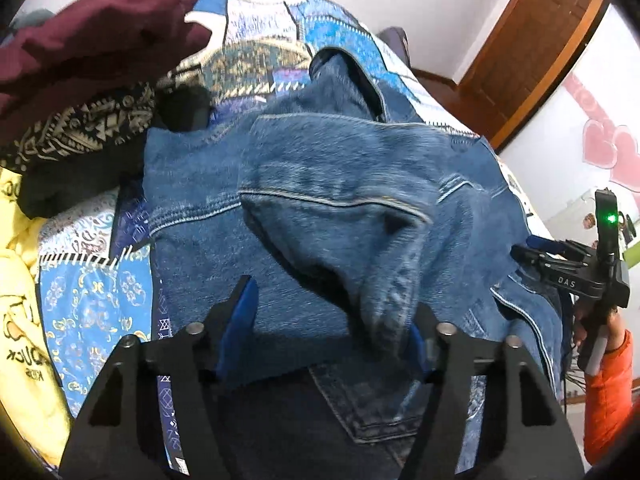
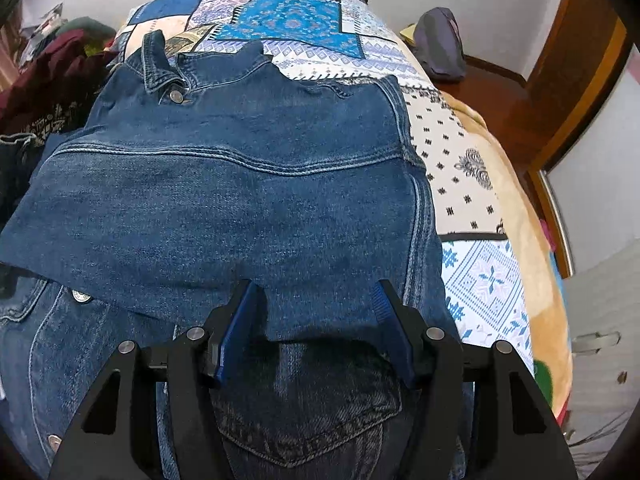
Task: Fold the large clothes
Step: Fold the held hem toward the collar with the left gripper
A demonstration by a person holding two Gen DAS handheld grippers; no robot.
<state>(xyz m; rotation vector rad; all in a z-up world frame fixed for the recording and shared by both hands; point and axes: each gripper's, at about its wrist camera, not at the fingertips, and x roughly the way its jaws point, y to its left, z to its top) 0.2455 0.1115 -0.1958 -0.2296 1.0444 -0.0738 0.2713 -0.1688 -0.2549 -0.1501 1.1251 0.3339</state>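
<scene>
A blue denim jacket (image 2: pixel 224 200) lies partly folded on a patchwork bedspread (image 2: pixel 480 280), collar at the far end. My right gripper (image 2: pixel 316 320) is open, its blue-padded fingers (image 2: pixel 240 320) straddling the near edge of the folded-over panel. In the left wrist view the same jacket (image 1: pixel 312 184) shows a raised, blurred fold of denim hanging between my left gripper's (image 1: pixel 332 328) open fingers; the right finger is partly hidden by that fold. The right gripper (image 1: pixel 536 256) also shows at the jacket's right edge, held by a hand in an orange sleeve.
A pile of other clothes lies at the left: a maroon garment (image 1: pixel 100 36), a black patterned one (image 1: pixel 80 128) and a yellow one (image 1: pixel 20 300). A dark bag (image 2: pixel 440 44) sits at the bed's far right by a wooden door frame (image 2: pixel 568 80).
</scene>
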